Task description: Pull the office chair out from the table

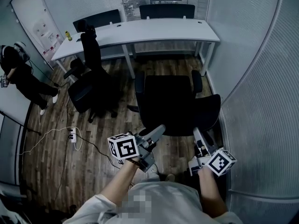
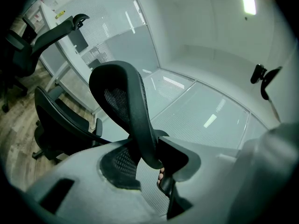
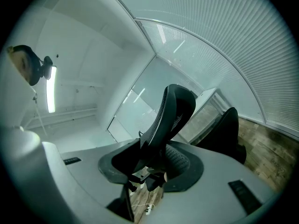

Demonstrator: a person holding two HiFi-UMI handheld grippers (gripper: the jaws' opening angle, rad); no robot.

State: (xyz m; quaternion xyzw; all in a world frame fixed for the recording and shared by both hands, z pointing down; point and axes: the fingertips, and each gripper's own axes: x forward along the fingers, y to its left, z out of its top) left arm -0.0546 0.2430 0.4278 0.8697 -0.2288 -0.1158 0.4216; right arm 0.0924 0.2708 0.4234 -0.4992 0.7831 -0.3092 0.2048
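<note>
The black office chair (image 1: 173,101) stands on the wood floor, its seat away from the white table (image 1: 154,31) and its backrest toward me. My left gripper (image 1: 159,129) is shut on the backrest's left edge. My right gripper (image 1: 196,132) is shut on its right edge. In the left gripper view the curved mesh backrest (image 2: 126,101) rises from between the jaws of the left gripper (image 2: 140,162), pads pressed on its rim. The right gripper view shows the backrest (image 3: 173,115) clamped the same way in the right gripper (image 3: 156,164).
A second black office chair (image 1: 91,78) stands to the left near the table. Two more chairs (image 1: 167,10) sit behind the table. A person (image 1: 18,73) stands at far left. A power strip (image 1: 73,135) and cable lie on the floor. A ribbed wall (image 1: 261,101) runs close on the right.
</note>
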